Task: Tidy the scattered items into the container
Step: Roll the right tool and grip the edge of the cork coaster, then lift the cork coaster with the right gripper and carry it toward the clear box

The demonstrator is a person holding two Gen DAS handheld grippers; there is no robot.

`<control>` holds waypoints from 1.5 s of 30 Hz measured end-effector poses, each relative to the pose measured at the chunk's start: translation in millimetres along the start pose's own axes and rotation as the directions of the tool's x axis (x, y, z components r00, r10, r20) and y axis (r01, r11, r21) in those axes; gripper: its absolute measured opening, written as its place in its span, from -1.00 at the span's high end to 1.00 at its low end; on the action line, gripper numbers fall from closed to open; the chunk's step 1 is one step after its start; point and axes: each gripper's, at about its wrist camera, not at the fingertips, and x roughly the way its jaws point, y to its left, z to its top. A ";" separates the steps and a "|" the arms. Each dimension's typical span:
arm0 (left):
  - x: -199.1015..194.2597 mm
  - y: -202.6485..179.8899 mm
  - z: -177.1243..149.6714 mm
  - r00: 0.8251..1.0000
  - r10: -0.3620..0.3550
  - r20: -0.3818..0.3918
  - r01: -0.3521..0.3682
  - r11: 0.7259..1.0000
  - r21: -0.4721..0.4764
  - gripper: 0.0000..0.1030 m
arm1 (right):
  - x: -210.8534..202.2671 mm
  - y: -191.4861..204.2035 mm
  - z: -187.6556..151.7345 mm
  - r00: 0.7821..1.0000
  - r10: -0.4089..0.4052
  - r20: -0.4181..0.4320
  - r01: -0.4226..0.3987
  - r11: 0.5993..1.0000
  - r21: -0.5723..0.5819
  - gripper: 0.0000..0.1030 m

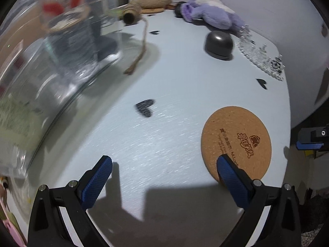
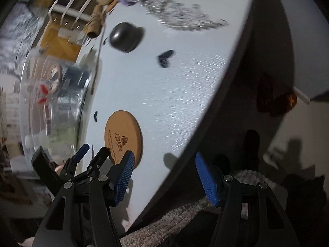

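Observation:
A round cork coaster (image 1: 236, 142) with printed writing lies flat near the table's front edge. My left gripper (image 1: 164, 166) is open just above the table, and its right finger (image 1: 230, 175) overlaps the coaster's near rim. Nothing sits between its fingers. At the left stands the clear plastic container (image 1: 51, 65), blurred, with several items inside. In the right wrist view my right gripper (image 2: 164, 170) is open and empty at the table's edge, beside the coaster (image 2: 123, 135) and the left gripper (image 2: 92, 151). The container (image 2: 55, 94) is beyond them.
A dark dome-shaped object (image 1: 219, 41), a purple plush toy (image 1: 209, 10), a jute twine spool (image 1: 131, 14) with a trailing string and a sparkly beaded piece (image 1: 261, 59) lie farther back. The grey table (image 2: 185, 103) bears black heart marks. Below its edge is fluffy grey fabric (image 2: 174, 222).

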 end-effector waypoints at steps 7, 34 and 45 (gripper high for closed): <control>4.4 -23.0 11.1 1.000 -0.025 -0.007 0.026 0.996 0.087 -0.99 | 14.6 -29.3 -6.7 0.992 0.125 0.024 -0.127 0.984 0.121 -0.20; 3.2 -88.7 26.8 0.994 -0.108 -0.016 0.107 0.934 0.341 -0.99 | 6.3 -70.5 -20.3 0.907 0.372 0.196 -0.410 0.886 0.218 0.58; -59.8 -103.0 4.8 0.979 -0.141 0.147 0.061 0.893 0.445 -0.94 | -24.2 -29.6 -8.5 0.929 0.343 0.139 -0.365 0.908 0.204 0.81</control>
